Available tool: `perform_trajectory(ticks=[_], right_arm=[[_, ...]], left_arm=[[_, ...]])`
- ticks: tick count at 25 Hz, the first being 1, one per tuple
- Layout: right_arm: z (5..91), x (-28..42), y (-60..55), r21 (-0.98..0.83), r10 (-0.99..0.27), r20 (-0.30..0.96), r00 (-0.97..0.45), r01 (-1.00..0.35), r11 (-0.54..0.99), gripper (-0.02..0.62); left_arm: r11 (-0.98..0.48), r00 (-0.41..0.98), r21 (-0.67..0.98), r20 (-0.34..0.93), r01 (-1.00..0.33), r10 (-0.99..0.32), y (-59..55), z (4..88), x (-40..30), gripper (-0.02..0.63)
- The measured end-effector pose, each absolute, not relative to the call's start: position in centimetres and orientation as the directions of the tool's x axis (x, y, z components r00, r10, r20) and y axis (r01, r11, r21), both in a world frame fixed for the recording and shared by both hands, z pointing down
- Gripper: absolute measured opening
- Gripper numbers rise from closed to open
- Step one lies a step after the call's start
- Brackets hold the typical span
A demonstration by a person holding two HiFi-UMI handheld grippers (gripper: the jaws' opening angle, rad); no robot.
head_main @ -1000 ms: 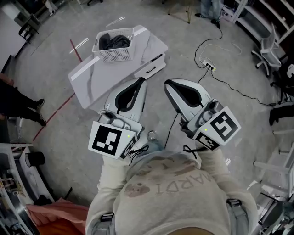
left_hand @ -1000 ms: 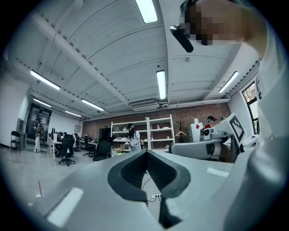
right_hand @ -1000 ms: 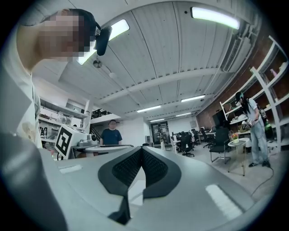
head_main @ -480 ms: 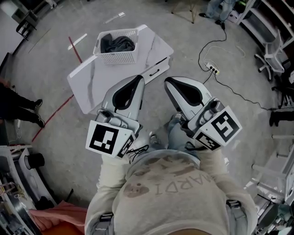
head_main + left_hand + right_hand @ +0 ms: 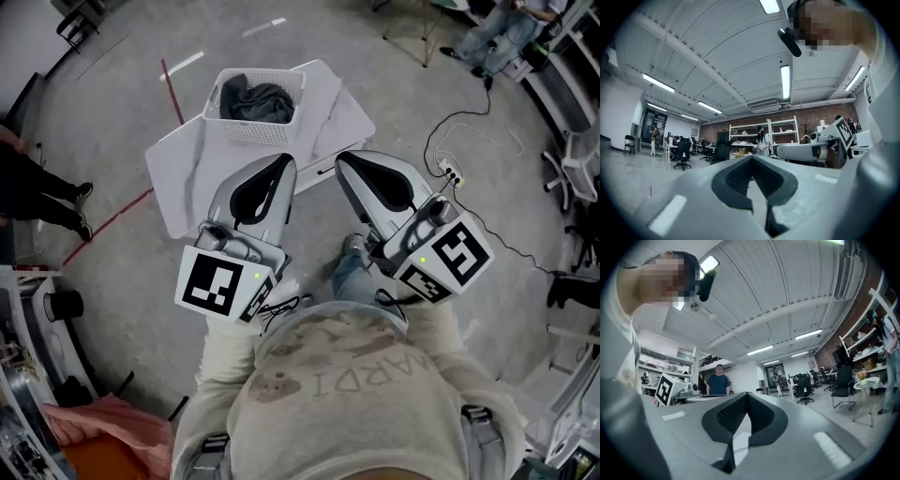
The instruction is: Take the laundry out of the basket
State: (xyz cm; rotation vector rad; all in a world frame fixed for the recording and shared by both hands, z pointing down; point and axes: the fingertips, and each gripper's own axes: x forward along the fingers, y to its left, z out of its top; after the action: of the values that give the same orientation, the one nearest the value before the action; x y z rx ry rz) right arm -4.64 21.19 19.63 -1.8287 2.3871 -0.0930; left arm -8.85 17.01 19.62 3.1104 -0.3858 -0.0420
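Observation:
A white slatted basket (image 5: pixel 246 122) stands on the far end of a low white marble-look table (image 5: pixel 187 173), with dark grey laundry (image 5: pixel 258 98) bunched inside it. Both grippers are held close to my chest, short of the table's near edge. My left gripper (image 5: pixel 284 163) points toward the table, its jaws closed tip to tip with nothing between them. My right gripper (image 5: pixel 343 169) is beside it, also shut and empty. In the gripper views the left gripper (image 5: pixel 751 157) and right gripper (image 5: pixel 746 393) face level into the room; the basket is out of their sight.
A power strip with a black cable (image 5: pixel 448 173) lies on the concrete floor to the right. A red tape line (image 5: pixel 173 89) runs left of the table. A person's legs (image 5: pixel 37 202) are at the left edge, another person (image 5: pixel 497 37) stands at the upper right, and office chairs (image 5: pixel 581 159) stand to the right.
The table and basket have come nearer and shifted right in the head view as I step toward them. Both grippers keep the same shut pose at my chest.

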Motion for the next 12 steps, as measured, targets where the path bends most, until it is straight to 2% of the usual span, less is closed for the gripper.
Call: perform_trajectory(ticks=[12], right_arm=[[19.0, 7.1, 13.7, -0.114, -0.895, -0.062, -0.441, -0.888, 0.445, 0.028]], left_arm=[[-0.910, 0.909, 0.012, -0.037, -0.415, -0.415, 10.5, 18.7, 2.7, 0.000]])
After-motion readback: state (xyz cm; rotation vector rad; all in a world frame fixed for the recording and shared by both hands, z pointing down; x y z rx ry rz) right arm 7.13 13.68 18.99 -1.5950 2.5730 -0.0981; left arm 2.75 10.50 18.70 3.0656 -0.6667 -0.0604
